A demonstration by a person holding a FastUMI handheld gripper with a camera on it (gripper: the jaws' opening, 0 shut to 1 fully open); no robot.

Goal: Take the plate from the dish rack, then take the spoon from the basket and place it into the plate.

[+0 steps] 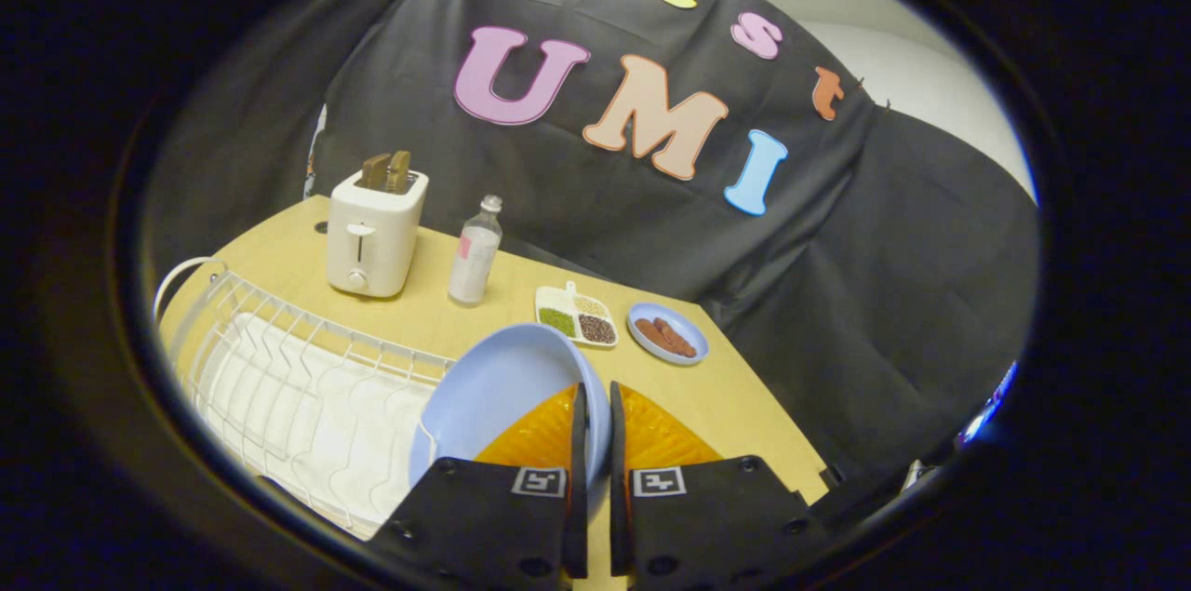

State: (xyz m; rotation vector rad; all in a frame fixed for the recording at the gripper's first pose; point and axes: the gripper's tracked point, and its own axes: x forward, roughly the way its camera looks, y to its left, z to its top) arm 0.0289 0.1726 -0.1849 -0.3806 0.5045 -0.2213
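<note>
Gripper view looks down along the claw (pixel 595 414), whose two fingers (pixel 578 442) stand nearly together with the rim of the pale blue plate (pixel 493 386) pinched between them, so the claw is clenched on the plate. That plate stands tilted on edge at the near end of the white wire dish rack (pixel 279 368), which rests on the wooden bench (pixel 735 396) over a white mat (pixel 316 423). Beyond the fingers on the bench lie a small divided tray of grains (pixel 577 315) and, just beside it, a little blue dish with sausages (pixel 668 334). Farther back stand a clear bottle (pixel 475 250) and a white toaster (pixel 374 234) with two slices of toast (pixel 387 171) sticking up from its slots.
</note>
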